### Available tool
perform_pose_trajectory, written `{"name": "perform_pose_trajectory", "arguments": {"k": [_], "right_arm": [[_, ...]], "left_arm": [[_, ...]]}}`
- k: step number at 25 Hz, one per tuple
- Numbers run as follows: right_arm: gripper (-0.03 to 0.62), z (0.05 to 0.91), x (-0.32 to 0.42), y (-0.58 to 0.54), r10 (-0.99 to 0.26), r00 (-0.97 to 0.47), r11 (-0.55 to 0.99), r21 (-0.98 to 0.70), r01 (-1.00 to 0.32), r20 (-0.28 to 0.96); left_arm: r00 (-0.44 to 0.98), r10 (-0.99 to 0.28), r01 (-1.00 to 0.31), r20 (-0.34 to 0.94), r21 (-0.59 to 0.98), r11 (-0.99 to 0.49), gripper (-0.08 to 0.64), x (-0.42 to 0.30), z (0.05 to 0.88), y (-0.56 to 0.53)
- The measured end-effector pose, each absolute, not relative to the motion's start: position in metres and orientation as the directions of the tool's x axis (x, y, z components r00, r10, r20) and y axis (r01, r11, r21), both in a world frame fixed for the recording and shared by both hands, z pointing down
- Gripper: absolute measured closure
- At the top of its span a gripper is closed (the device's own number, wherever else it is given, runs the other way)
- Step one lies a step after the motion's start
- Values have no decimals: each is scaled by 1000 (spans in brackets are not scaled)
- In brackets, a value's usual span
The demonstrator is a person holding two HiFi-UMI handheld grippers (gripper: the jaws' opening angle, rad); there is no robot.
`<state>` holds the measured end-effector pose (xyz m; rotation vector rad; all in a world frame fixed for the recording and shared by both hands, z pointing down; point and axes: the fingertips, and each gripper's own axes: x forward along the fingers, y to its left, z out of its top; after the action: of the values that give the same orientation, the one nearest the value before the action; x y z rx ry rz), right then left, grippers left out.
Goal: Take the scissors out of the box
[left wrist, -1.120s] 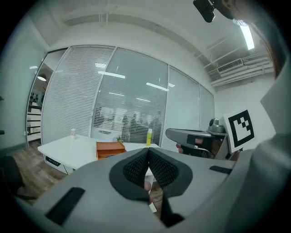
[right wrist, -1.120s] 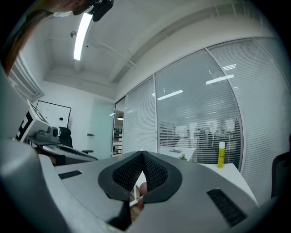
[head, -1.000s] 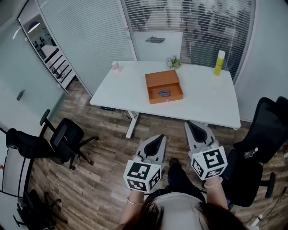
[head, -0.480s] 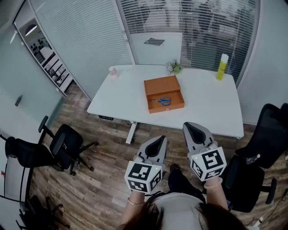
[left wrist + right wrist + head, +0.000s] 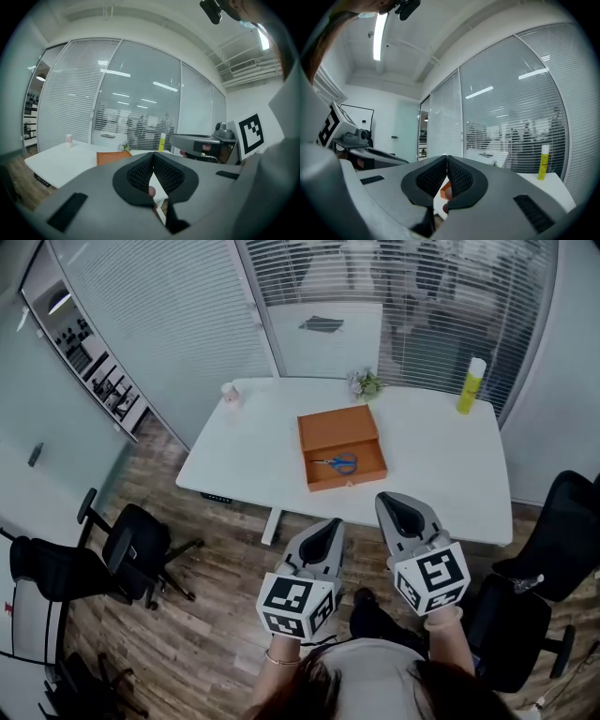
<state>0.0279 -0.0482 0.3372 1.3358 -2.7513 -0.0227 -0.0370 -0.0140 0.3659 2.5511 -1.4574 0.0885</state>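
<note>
An open orange box (image 5: 341, 445) sits mid-table on the white table (image 5: 431, 474), with blue-handled scissors (image 5: 337, 463) lying inside near its front wall. Both grippers are held side by side over the wooden floor, short of the table's near edge. My left gripper (image 5: 330, 525) is shut with nothing in it; in its own view the jaws (image 5: 152, 154) meet at the tip and the box (image 5: 111, 157) lies beyond them. My right gripper (image 5: 390, 502) is shut and empty too, its jaws (image 5: 446, 157) touching.
On the table stand a yellow bottle (image 5: 471, 385) at the far right, a small plant (image 5: 364, 383) behind the box and a pink cup (image 5: 229, 393) at the far left corner. Black office chairs (image 5: 122, 549) (image 5: 548, 587) flank me on the floor. Glass walls with blinds stand behind the table.
Both grippers have moved forward toward the table together, and the table with the box now sits closer in the head view. The jaws stayed shut.
</note>
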Motion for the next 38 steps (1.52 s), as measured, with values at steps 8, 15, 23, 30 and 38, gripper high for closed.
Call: {"name": "perform_pose_trajectory", "arguments": {"k": [8,15,23,30,38], "right_arm": [[565,339,25,-100,-766,-637,642,48,-765,88],[565,344,22,-143,-735,-670,677,76,-732,105],[563,352,17,-181,-698,-704,716,87,-693,128],[561,362,4,-196,-666,-729,746,100,-659,161],[554,380,-12,-213,-647,-732,761,111,-640,216]], "left_arm": [[486,-860,-872,156,153,-465,541,-41,366,-65],[448,-879,-892,161,150,-427,541,-43,370,-106],[400,-901,-914,171,148,-378,541,-50,374,-140],[377,-907,-924,190,148,-353,541,-60,379,-152],[385,-904,-920,187,151,-361,541,-74,380,-175]]}}
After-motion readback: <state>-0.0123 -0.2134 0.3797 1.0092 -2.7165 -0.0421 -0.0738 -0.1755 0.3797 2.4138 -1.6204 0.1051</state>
